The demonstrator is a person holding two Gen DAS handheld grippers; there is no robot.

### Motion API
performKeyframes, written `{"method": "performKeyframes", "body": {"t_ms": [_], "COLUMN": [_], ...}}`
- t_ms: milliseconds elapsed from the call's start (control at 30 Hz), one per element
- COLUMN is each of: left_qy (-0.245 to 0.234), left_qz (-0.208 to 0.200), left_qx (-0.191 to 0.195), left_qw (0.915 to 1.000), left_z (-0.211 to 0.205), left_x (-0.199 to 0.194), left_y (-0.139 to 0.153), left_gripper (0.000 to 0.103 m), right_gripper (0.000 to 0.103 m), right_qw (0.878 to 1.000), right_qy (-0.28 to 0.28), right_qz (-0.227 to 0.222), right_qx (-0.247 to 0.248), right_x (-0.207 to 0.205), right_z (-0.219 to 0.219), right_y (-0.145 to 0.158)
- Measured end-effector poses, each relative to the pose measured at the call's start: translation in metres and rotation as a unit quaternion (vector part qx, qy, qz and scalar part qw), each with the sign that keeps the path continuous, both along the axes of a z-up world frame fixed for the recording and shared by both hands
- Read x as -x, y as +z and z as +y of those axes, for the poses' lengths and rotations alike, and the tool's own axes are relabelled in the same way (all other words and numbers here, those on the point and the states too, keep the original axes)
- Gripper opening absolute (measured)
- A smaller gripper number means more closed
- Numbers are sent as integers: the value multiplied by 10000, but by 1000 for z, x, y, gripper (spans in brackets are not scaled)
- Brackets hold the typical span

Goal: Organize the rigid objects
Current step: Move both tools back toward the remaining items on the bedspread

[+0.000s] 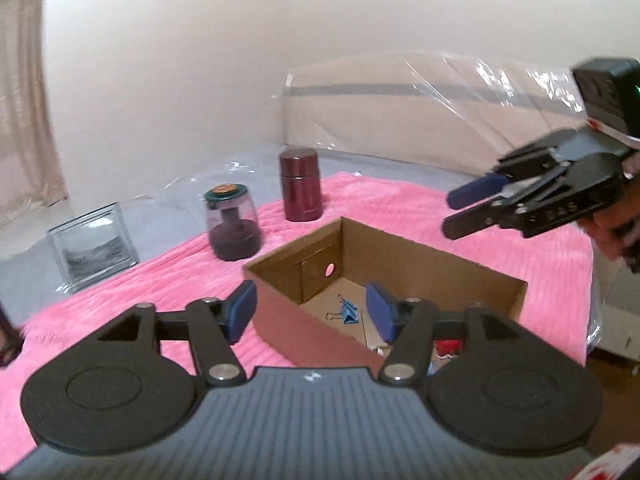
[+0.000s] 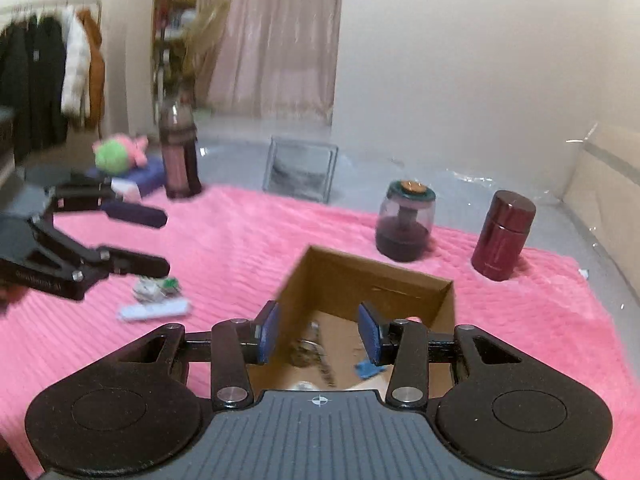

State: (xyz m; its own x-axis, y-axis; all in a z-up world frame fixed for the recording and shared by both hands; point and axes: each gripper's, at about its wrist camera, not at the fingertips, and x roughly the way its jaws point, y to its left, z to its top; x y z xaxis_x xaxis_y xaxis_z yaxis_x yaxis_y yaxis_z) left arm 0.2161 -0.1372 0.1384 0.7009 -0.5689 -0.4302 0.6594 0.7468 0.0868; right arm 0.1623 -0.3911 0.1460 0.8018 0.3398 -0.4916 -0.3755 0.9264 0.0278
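An open cardboard box (image 1: 400, 258) (image 2: 360, 280) sits on a pink fluffy cloth (image 1: 160, 280) (image 2: 248, 240). A blue binder clip (image 1: 349, 312) (image 2: 368, 368) and other small items lie inside it. My left gripper (image 1: 310, 312) is open and empty, hovering over the box's near corner; it also shows in the right wrist view (image 2: 164, 242). My right gripper (image 2: 318, 334) is open and empty above the box, and shows in the left wrist view (image 1: 456, 214). A white flat item (image 2: 154, 312) and a small crumpled green-and-white object (image 2: 156, 288) lie on the cloth left of the box.
A dark red canister (image 1: 300, 186) (image 2: 502, 236), a clear jar with a dark lid (image 1: 232, 222) (image 2: 404, 226) and a glass block (image 1: 92, 248) (image 2: 300, 174) stand behind the box. A dark bottle (image 2: 178, 152) and plush toy (image 2: 120, 154) are far left. A plastic-wrapped panel (image 1: 420, 116) lines the back.
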Motion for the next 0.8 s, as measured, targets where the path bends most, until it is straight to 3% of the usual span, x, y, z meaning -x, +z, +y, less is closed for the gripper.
{"method": "performKeyframes", "body": {"t_ms": [133,267,467,800], "left_qy": [370,796,1422,2023], "left_qz": [116,135,-4,156], "left_qx": [294,581,453,472], "left_qw": [9988,9950,9888,9781], "left_z": [36,75,131,181], "left_x": [34,69,114,144], "left_y": [-2,-8,-19,-47], "left_gripper": [73,79,86,90], "right_gripper": [54,64,76,79], "right_qw": [9988,9979,9972,9970], "right_qy": [-43,105,212,245], "right_qz": [-223,-380,-396,0], "right_qx": [-427,-517,-595,-737], "right_x": [38,72,105,116], "right_z": [21,54,100,148], "right_y": [6,3,-19,-56]}}
